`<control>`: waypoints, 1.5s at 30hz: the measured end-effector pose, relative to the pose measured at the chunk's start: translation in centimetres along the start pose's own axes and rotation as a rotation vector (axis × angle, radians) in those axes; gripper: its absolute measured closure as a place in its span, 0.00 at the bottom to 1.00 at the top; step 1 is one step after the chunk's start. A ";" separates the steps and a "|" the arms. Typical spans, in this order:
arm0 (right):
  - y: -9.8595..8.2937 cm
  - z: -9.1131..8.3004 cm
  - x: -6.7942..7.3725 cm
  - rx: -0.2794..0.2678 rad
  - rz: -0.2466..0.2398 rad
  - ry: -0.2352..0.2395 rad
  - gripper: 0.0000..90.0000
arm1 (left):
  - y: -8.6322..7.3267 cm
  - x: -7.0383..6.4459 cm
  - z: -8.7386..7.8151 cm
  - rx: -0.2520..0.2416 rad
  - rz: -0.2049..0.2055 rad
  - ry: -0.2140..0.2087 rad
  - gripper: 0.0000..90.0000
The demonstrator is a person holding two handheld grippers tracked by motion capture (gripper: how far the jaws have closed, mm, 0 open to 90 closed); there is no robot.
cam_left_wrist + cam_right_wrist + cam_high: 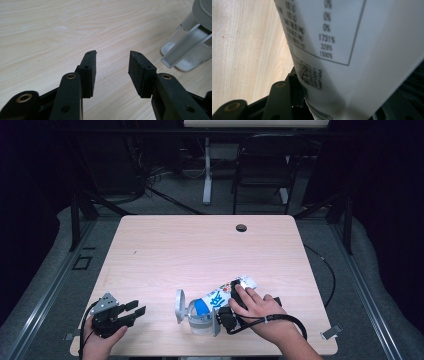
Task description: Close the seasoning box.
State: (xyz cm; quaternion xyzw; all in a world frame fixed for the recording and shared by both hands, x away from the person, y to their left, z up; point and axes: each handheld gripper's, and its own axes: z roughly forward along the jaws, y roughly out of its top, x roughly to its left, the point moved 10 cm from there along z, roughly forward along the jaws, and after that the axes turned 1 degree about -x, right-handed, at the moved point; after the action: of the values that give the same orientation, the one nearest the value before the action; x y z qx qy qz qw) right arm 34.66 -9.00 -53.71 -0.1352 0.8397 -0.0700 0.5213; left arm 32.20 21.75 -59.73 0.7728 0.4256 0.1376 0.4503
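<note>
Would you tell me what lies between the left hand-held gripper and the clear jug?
Only bare wooden table: the high view shows nothing between the left hand-held gripper and the jug.

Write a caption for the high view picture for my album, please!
Right gripper tips a white packet over a clear jug on the table.

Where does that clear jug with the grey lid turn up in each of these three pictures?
High view: the jug stands near the table's front edge, between the two hands, with the white packet tipped over its mouth.
Left gripper view: at the right edge, beyond the open left tongs.
Right gripper view: I cannot make it out; the packet fills the foreground.
Shared landmark: the pale wooden table.
</note>
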 end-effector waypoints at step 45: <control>0.1 0.0 0.0 -0.005 -0.012 -0.010 0.58 | 0.0 0.1 -0.1 0.000 -0.002 0.004 0.65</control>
State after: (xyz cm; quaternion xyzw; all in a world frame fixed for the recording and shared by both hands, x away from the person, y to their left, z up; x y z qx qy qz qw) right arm 34.69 -8.91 -53.71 -0.1419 0.8364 -0.0703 0.5247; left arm 32.21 21.87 -59.65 0.7722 0.4271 0.1387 0.4495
